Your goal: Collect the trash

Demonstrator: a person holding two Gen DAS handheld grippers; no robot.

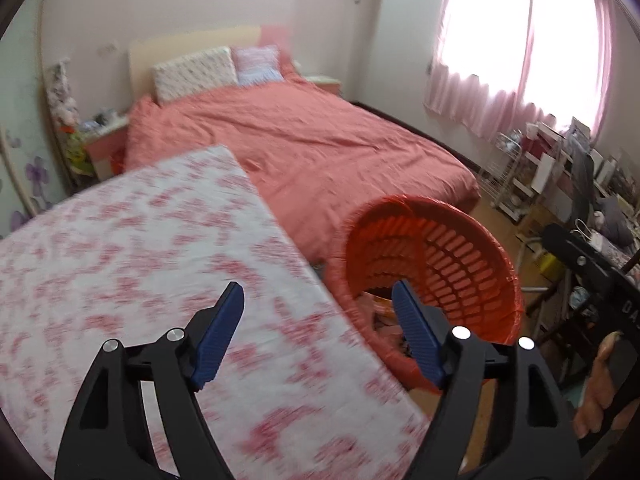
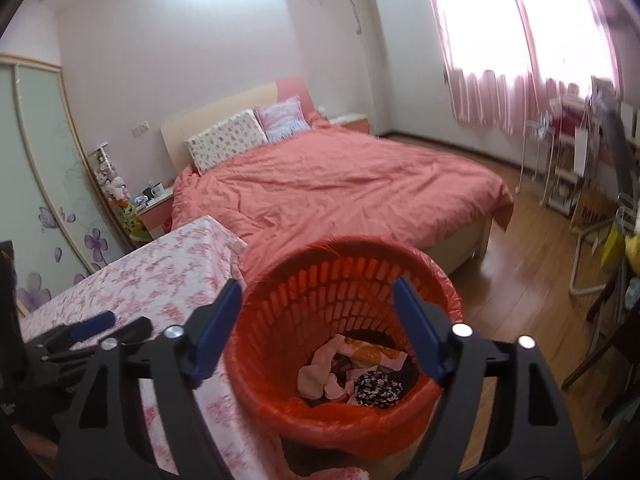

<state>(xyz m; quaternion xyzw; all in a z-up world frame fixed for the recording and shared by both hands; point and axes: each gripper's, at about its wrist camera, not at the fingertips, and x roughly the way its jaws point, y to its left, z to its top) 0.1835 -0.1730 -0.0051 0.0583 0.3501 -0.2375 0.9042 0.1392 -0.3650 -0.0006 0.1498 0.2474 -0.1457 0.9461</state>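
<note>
We held the left tool (image 1: 318, 334) above the desk draped in a white cloth with pink flowers (image 1: 132, 264), its blue pads spread wide with nothing between them. The cloth below and ahead of it showed no litter that we could make out through the blur, so we judged this hand was only hovering, ready for whatever might remain. Just past its right pad stood the round orange slatted plastic basket lined with a red bag (image 1: 460, 248), close against the desk's edge, a short reach for dropping things from the top.

We held the right tool (image 2: 318, 332) directly over that basket, its fingers also parted and empty, framing the basket's mouth. Straight below and slightly ahead of it, at the bottom of the basket, lay the collected trash (image 2: 352, 376): pale crumpled pieces, a black-and-white patterned scrap and an orange-printed wrapper. We judged that the open, empty stance over the mouth suited a release point, and that the collecting was well along. Beyond both tools, the bed with its salmon-pink cover (image 2: 340, 188) lay well apart from the work.
</note>
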